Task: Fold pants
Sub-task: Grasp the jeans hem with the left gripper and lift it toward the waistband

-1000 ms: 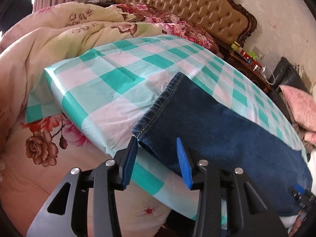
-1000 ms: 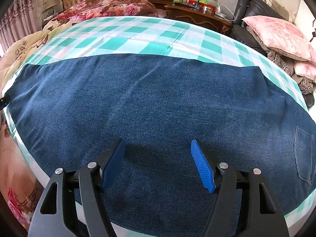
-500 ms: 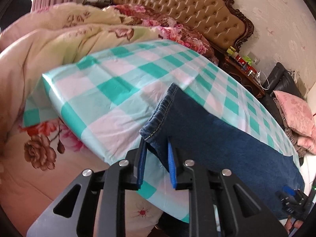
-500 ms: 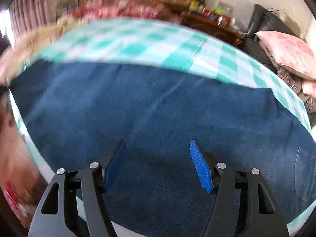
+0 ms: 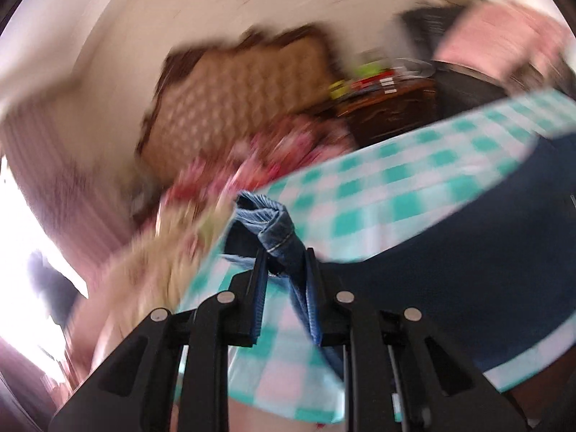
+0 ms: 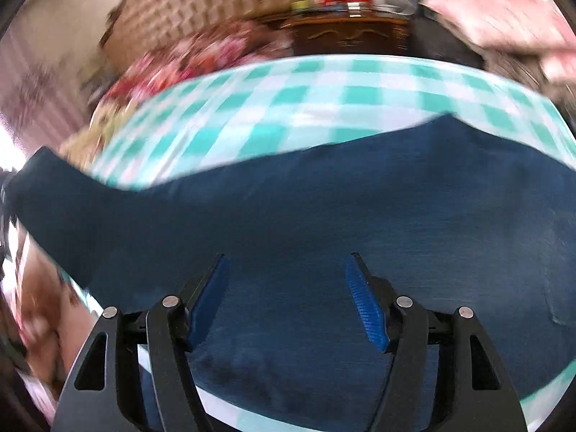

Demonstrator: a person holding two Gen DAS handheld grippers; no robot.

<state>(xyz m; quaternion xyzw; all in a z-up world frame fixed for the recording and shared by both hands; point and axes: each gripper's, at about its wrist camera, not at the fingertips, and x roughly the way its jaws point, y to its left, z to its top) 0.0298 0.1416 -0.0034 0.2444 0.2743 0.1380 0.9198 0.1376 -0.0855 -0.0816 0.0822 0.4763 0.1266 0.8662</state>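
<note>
Dark blue jeans (image 6: 324, 216) lie spread across a green-and-white checked cloth (image 6: 324, 90) on the bed. My left gripper (image 5: 286, 262) is shut on the hem of one trouser leg (image 5: 277, 230), and the bunched hem stands up above its fingertips, lifted off the cloth. The rest of the jeans (image 5: 468, 252) trails off to the right in the left wrist view. My right gripper (image 6: 288, 270) hangs open over the middle of the denim, its blue pads (image 6: 363, 298) apart with nothing clamped between them. In the right wrist view the lifted leg end (image 6: 54, 187) rises at the far left.
A tufted headboard (image 5: 234, 93) and floral bedding (image 5: 252, 158) lie behind the cloth. A dark wooden nightstand (image 6: 345, 36) with small items stands at the back, pink pillows (image 6: 496, 18) to its right. Both views are blurred by motion.
My left gripper closed on the trouser hem, then lifted it off the cloth while rolling and swinging toward the headboard. The right gripper stayed open and rose slightly over the jeans.
</note>
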